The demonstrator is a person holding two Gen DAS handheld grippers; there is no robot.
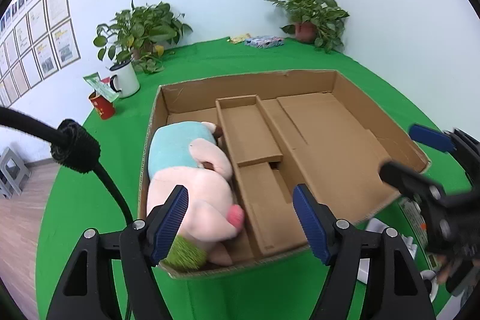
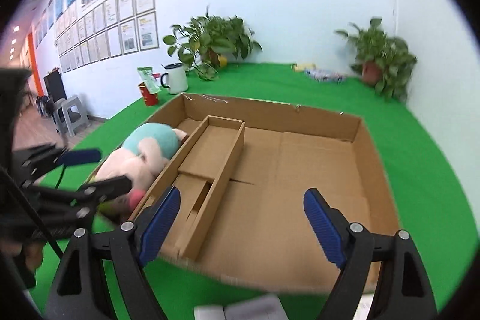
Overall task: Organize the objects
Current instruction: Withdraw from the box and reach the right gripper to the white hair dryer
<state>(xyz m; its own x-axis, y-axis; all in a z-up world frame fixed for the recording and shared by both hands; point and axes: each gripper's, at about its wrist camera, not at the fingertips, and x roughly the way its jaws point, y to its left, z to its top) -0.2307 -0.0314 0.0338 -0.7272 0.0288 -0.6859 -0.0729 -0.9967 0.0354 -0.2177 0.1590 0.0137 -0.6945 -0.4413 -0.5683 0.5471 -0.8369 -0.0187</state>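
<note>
Green cloth (image 1: 210, 62) covers the table under a shallow cardboard box (image 1: 339, 86). Its left compartment holds the plush pig (image 1: 192, 179), lying on its side; my left gripper (image 1: 240, 218) hangs above it with fingers spread and nothing between them, one pad hiding part of the toy's green end. My right gripper (image 2: 241, 222) is likewise spread and empty over the box's near edge. White items (image 2: 240, 309) at that view's bottom are blurred and cut off.
</note>
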